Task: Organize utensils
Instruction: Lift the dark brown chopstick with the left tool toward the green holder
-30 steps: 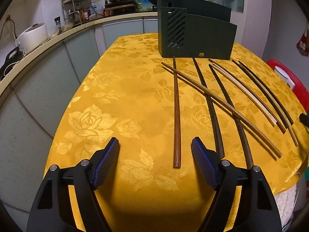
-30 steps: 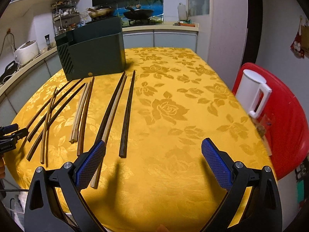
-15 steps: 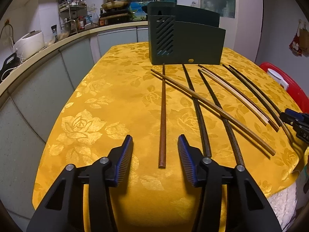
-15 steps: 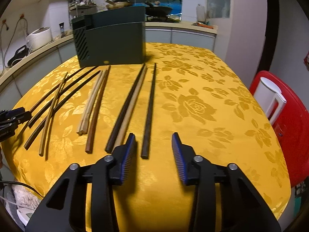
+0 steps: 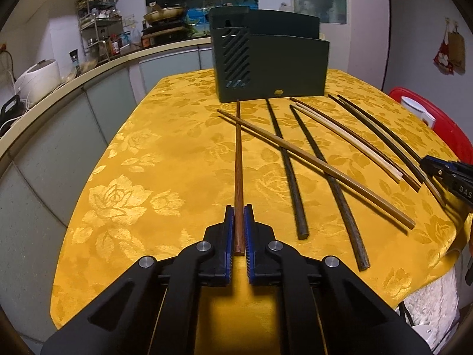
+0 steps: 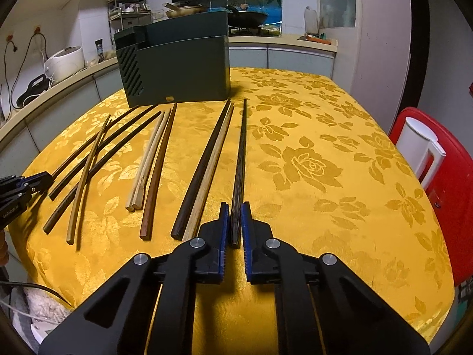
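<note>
Ten chopsticks lie on the yellow tablecloth before one dark green holder. Both grippers have just closed: the left gripper pinches a reddish-brown chopstick, the right gripper a dark speckled chopstick. Each clamped end is partly hidden between pads.

Bare yellow desk lies open right of the chopsticks; the dark green holder blocks the far end, a red chair flanks the right edge.

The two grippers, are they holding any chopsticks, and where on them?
Yes. The left gripper pinches the reddish-brown chopstick at its near end; the right gripper pinches the dark patterned chopstick at its near end.
</note>
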`<state>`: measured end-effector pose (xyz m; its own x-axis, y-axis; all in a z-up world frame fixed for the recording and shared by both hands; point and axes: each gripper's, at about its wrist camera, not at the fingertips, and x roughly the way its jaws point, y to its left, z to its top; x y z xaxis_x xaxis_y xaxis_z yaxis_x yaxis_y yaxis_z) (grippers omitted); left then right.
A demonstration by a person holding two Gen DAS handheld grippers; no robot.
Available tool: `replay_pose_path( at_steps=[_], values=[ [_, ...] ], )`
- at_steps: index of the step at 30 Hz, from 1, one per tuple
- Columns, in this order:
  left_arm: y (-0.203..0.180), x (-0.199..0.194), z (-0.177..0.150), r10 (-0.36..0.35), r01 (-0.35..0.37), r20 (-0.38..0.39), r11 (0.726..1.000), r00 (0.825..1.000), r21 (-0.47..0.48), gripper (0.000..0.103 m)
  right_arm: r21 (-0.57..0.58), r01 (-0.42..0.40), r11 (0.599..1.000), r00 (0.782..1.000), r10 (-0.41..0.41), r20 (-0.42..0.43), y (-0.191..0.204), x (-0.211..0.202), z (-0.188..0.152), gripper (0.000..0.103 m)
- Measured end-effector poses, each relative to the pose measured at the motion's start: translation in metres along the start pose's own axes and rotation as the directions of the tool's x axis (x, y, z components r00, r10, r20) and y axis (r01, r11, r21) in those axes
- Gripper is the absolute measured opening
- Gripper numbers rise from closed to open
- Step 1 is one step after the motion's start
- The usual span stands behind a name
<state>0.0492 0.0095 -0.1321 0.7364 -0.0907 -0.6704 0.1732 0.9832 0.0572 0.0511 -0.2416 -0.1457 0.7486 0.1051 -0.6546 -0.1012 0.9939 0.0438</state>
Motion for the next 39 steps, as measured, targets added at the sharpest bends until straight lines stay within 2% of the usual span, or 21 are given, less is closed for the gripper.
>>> replay_pose_path(
  at_steps=[6, 12, 17, 23, 28, 33, 39],
  values=[
    [0.011, -0.026, 0.012, 0.0, 0.002, 0.059, 1.0, 0.998, -0.025, 0.006, 0.011, 0.007, 1.0, 1.0, -0.007, -0.001, -0.002, -0.01, 0.001, 0.008],
    [0.019, -0.065, 0.026, 0.027, -0.021, 0.158, 0.999, 0.987, -0.04, 0.006, 0.033, 0.006, 0.999, 0.994, -0.009, 0.107, -0.009, -0.047, 0.014, 0.008],
    [0.023, -0.103, 0.04, 0.019, -0.002, 0.258, 0.998, 0.966, -0.067, 0.006, 0.038, -0.026, 0.999, 0.979, 0.018, 0.201, -0.006, -0.08, 0.027, 0.008],
    [0.027, -0.135, 0.056, 0.011, 0.017, 0.341, 0.997, 0.94, -0.08, 0.006, 0.009, -0.062, 0.998, 0.955, 0.056, 0.293, 0.006, -0.112, 0.046, 0.008],
    [0.03, -0.143, 0.073, -0.008, 0.045, 0.375, 0.995, 0.927, -0.089, 0.006, -0.007, -0.074, 0.997, 0.94, 0.073, 0.334, 0.01, -0.127, 0.055, 0.008],
    [0.029, -0.138, 0.087, -0.019, 0.057, 0.377, 0.994, 0.926, -0.089, 0.006, 0.007, -0.083, 0.996, 0.935, 0.076, 0.348, 0.008, -0.13, 0.064, 0.008],
    [0.025, -0.134, 0.101, -0.006, 0.038, 0.37, 0.996, 0.929, -0.081, 0.006, 0.031, -0.099, 0.995, 0.934, 0.082, 0.348, 0.004, -0.129, 0.081, 0.008]
  ],
)
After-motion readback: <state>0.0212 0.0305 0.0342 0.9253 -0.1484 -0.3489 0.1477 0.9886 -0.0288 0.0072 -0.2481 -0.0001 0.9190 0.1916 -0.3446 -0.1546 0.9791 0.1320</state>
